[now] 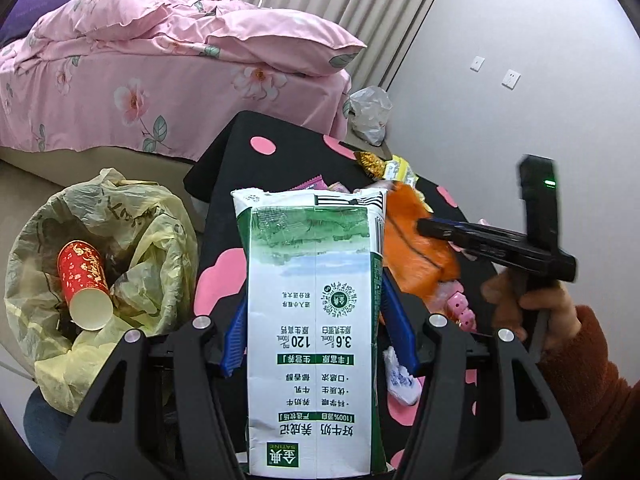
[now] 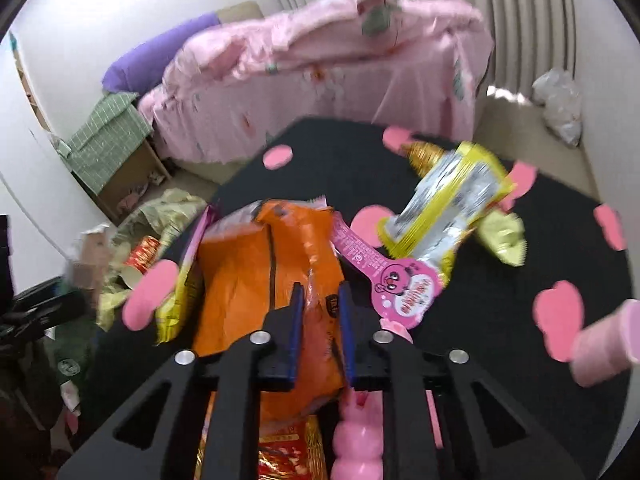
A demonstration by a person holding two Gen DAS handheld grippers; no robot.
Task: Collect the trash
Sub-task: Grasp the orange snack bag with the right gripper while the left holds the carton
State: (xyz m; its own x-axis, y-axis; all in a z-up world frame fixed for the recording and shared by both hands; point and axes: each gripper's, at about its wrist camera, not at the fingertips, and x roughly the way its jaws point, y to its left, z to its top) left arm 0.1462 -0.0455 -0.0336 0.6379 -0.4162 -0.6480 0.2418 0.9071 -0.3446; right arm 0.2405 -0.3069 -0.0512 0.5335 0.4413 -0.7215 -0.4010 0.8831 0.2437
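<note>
1. My left gripper: jaws set wide and clamped on the two narrow sides of a milk carton; the blue pads press its flanks.
2. The milk carton: a tall box of smooth coated card, white with a green band and printed text that reads upside down; its torn, flattened top points away from me, above a black table dotted with pink patches.
3. My right gripper: jaws drawn nearly together and pinching a fold of an orange wrapper, which bunches between the blue pads.
4. The orange wrapper: thin, crinkled, glossy film with a dark seam along its length, lying on the table among other wrappers.
5. Beside it: a pink card tag with a cartoon face, and a yellow-and-silver foil packet, creased and shiny. Both lie on the table, just right of the orange wrapper.
6. Trash bin: left of the table, lined with a wrinkled, translucent yellow bag; a red paper cup with gold print lies on its side inside, white mouth toward me.
7. Background: a bed under rumpled pink floral cloth.
</note>
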